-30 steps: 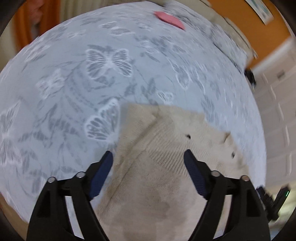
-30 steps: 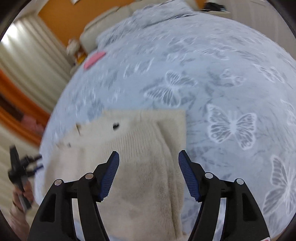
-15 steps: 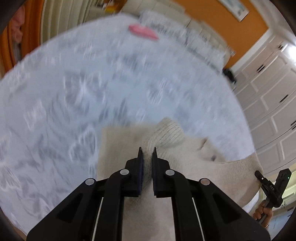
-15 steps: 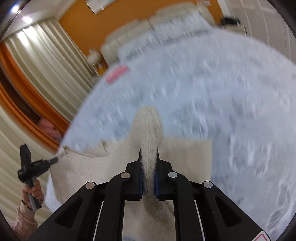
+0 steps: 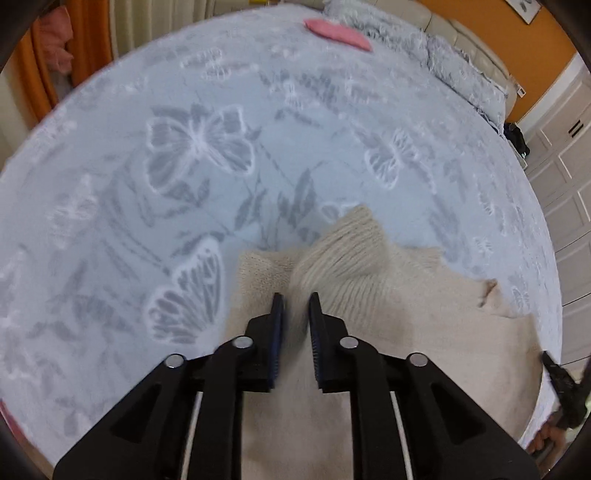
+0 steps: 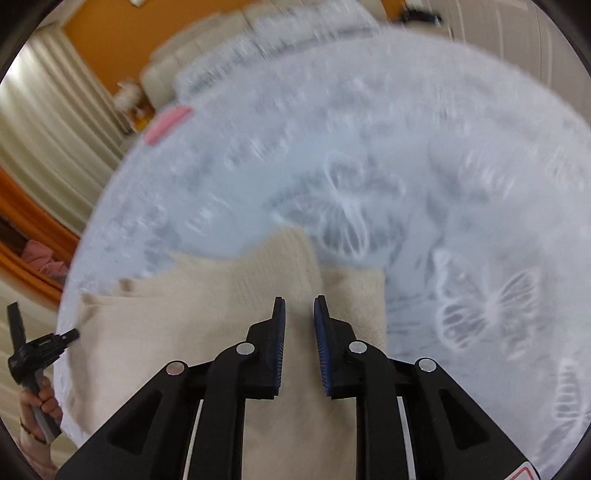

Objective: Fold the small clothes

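A beige knit sweater [image 5: 388,314] lies on the bed cover [image 5: 184,155]. In the left wrist view its ribbed sleeve [image 5: 351,247] is folded over the body, just ahead of my left gripper [image 5: 295,295]. That gripper's jaws are opening, a narrow gap apart, with the knit below them and the pads not pressing on it. In the right wrist view the other sleeve [image 6: 280,258] lies folded on the sweater [image 6: 184,321]. My right gripper [image 6: 298,299] hovers over it, its jaws also opening and free of the cloth.
A pink folded item [image 5: 336,31] lies at the far end of the bed, also seen as a pink folded item [image 6: 168,123]. Pillows [image 5: 443,62] and white wardrobe doors [image 5: 569,155] stand beyond. A hand holds the left gripper's handle [image 6: 33,354] at the bed's edge.
A second ago both grippers stood wide open over the flat sweater. They then shut on the sleeves and lifted them. Now both jaws have parted and the sleeves lie folded on the body.
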A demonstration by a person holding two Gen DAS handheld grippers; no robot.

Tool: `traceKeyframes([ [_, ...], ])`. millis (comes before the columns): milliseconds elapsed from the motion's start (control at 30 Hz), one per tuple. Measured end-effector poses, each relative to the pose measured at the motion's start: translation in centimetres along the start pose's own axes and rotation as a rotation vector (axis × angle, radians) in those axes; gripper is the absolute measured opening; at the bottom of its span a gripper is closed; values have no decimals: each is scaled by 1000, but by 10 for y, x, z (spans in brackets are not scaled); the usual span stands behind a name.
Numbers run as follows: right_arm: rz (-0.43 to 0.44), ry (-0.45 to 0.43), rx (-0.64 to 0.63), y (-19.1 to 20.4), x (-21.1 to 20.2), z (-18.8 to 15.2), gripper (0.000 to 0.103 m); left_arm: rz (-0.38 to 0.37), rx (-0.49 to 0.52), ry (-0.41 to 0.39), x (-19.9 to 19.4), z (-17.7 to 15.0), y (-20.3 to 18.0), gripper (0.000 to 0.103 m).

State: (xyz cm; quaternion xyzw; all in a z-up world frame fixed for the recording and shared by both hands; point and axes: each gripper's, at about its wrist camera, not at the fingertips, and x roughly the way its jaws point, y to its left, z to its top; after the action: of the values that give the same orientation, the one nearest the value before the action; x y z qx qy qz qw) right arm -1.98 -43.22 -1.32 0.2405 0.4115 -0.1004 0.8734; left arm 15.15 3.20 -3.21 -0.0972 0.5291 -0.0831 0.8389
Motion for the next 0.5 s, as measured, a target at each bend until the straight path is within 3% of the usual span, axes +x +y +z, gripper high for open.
traceKeyframes([
  [33,11,-22,-5,4,-13,0,18,7,18,-47,-18,-3,-7,24],
  [67,26,-48,-10,7,-26,-4,25,1,26,-76,-28,-7,-10,37],
  [100,34,-52,-13,10,-31,-8,42,-14,32,-110,-39,-12,-15,54],
  [167,3,-39,-25,12,-20,-13,62,-33,40,-120,-41,-16,-26,73],
  [267,-50,18,-47,8,13,-9,62,14,74,-104,-20,-14,-40,73],
  [433,-50,91,2,-2,68,10,65,67,68,-91,16,10,-36,72],
  [467,-39,105,11,-3,75,11,51,70,70,-59,31,13,-33,55],
  [500,-16,125,16,-4,81,12,6,77,73,-28,41,15,-31,25],
])
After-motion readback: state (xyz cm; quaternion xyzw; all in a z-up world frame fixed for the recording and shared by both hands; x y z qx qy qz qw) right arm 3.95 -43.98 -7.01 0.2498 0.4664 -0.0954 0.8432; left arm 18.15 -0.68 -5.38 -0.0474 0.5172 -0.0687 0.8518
